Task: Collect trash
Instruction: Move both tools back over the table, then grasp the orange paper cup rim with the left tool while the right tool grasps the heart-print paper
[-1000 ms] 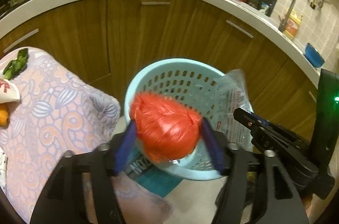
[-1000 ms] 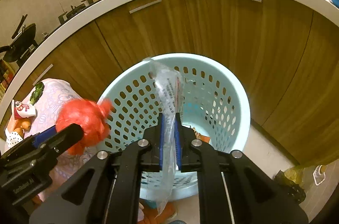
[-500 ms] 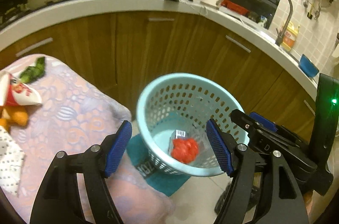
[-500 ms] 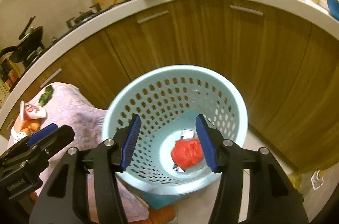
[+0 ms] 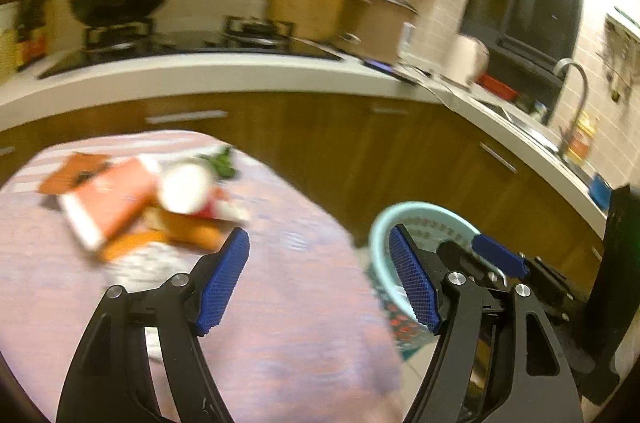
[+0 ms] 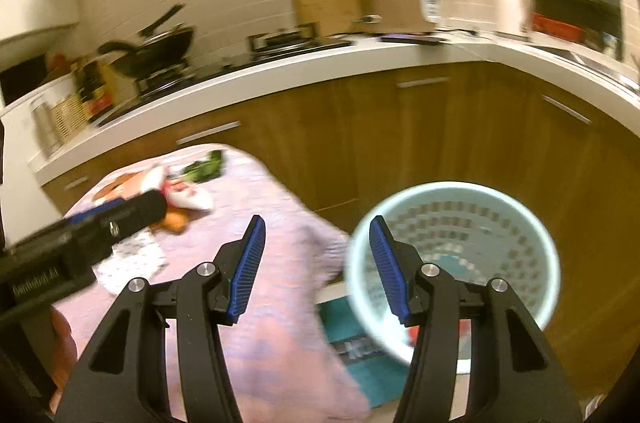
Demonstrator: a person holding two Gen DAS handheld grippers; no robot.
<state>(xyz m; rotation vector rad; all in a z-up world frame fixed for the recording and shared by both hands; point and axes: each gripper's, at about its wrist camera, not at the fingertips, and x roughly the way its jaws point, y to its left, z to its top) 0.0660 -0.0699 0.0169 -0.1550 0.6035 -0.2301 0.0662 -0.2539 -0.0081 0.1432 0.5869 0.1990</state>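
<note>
1. Now both the left gripper (image 5: 318,281) and the right gripper (image 6: 316,265) hang spread apart, holding nothing.
2. Blurred trash (image 5: 132,201) lies on the pink tablecloth (image 5: 288,335), beside the basket (image 6: 532,223).

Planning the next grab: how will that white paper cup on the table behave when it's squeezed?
The cup lies on its side, so a nudge could roll it. It looks like thin paper: probably light and easily crushed. The left tool is open, wide enough for it.
</note>
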